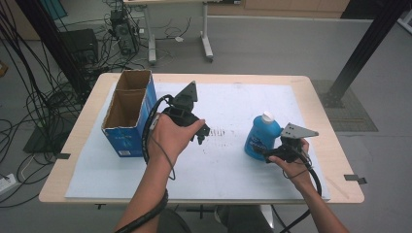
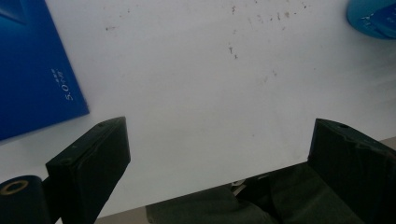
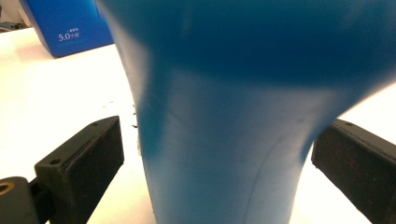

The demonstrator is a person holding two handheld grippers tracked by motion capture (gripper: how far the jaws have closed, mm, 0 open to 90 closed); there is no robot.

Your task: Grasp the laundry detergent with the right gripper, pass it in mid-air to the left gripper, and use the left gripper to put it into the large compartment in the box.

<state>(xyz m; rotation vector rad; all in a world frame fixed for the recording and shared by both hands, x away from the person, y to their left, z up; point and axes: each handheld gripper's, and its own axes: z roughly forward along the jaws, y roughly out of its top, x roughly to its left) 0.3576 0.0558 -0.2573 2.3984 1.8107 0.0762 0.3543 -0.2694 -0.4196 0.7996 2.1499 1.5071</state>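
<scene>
Your right tongs [image 3: 217, 154] stand wide open around the blue bottle [image 1: 261, 136] on the bench [image 1: 311, 82], jaws either side, not touching; your left tongs [image 2: 219, 154] hang open, empty

**Table layout: box at left, bottle at right, a gripper beside each**

A sheet [image 1: 228, 174] lies on the table [image 1: 325, 97] and covers most of its top. An open cardboard box [image 1: 127, 112] stands on the sheet's far left part, divided into two compartments, one behind the other. A bottle [image 1: 261, 137] stands upright on the right part of the sheet, well apart from the box. The left gripper [image 1: 201, 133] hangs above the sheet just right of the box, between box and bottle. The right gripper [image 1: 272, 154] sits at the bottle's right side, on the person's side, one jaw on each side of the bottle. Beyond the table, a desk frame [image 1: 180, 34] stands on the floor, with cables [image 1: 29, 97] to the left.
</scene>
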